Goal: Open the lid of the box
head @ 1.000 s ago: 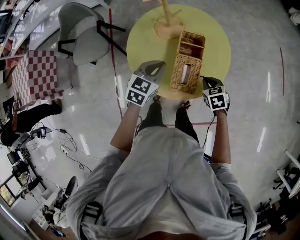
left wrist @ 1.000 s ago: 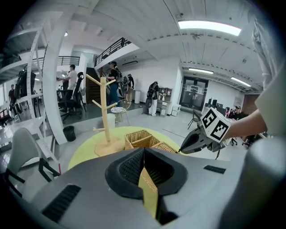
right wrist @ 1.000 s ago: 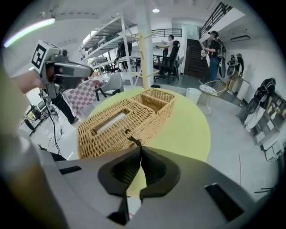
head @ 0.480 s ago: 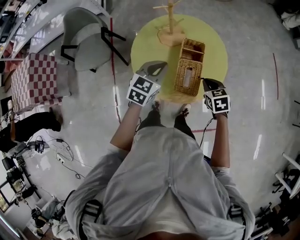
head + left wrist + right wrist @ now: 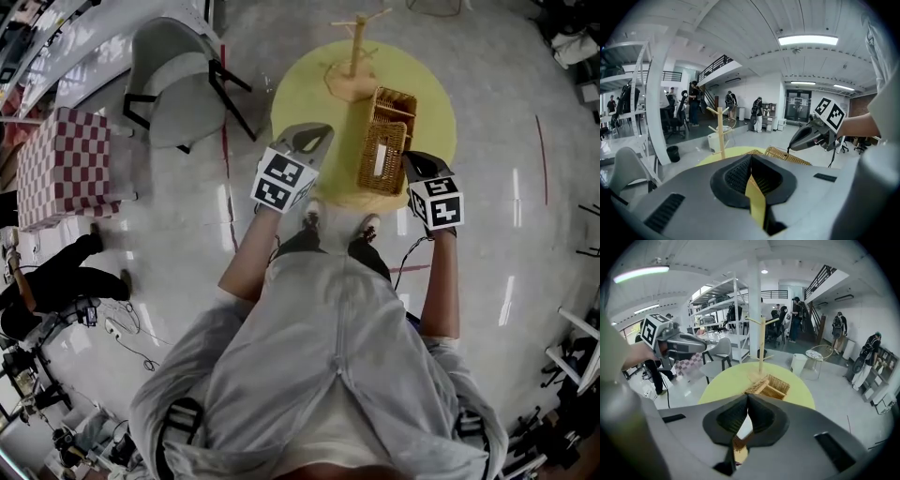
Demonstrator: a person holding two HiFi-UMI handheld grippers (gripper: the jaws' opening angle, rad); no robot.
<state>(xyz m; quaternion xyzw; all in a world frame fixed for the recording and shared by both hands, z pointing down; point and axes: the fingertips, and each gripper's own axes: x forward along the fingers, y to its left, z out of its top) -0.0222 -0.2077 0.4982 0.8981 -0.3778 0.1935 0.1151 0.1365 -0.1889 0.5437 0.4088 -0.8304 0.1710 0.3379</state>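
A wicker box (image 5: 395, 105) stands on the round yellow table (image 5: 309, 89). Its slotted lid (image 5: 378, 161) is tilted up along its right edge. My right gripper (image 5: 407, 158) is at that edge, its jaws closed on the lid. In the right gripper view the raised lid (image 5: 756, 386) shows just past my right gripper (image 5: 747, 396), with the box (image 5: 775, 386) behind it. My left gripper (image 5: 322, 130) hovers over the table's left part, shut and empty, well left of the box. In the left gripper view, the left gripper (image 5: 751, 158) points toward the box (image 5: 786, 155).
A wooden rack (image 5: 357, 54) stands on the table behind the box. A grey chair (image 5: 176, 82) and a checked-cloth table (image 5: 62, 165) are on the left. A person in black (image 5: 47, 281) crouches by cables on the floor.
The lid has tipped up on its right side with the right gripper at it. The left gripper has stayed in place. The head view has shifted a little.
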